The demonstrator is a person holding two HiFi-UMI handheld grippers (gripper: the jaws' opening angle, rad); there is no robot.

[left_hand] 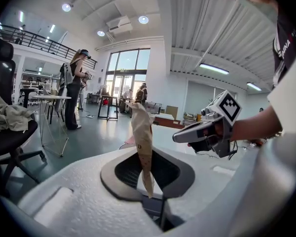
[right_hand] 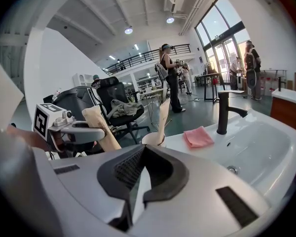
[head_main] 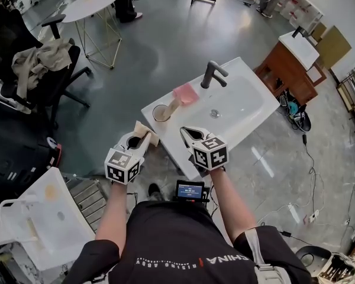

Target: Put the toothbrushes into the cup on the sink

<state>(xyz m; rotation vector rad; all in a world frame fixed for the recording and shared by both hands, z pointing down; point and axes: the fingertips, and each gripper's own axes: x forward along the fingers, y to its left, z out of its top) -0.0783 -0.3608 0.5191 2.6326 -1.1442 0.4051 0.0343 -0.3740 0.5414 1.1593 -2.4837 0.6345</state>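
A white sink (head_main: 242,114) stands in front of me with a black faucet (head_main: 212,74). A pale cup (head_main: 161,113) sits on its left corner, and one paper-wrapped toothbrush (head_main: 173,104) leans in it. My left gripper (head_main: 139,139), just left of the sink's near corner, is shut on a second paper-wrapped toothbrush (left_hand: 142,142), which stands upright between its jaws. My right gripper (head_main: 187,132) hovers over the sink's near edge, shut with nothing in it. In the right gripper view the cup (right_hand: 153,139) lies ahead of the jaws, with the left gripper (right_hand: 96,131) to its left.
A pink cloth (head_main: 186,93) lies on the sink beside the faucet. An office chair with clothes (head_main: 41,64) and a round table (head_main: 92,5) stand to the left. A wooden cabinet (head_main: 290,67) is at the right, another white basin (head_main: 41,218) at lower left. Cables run along the floor at the right.
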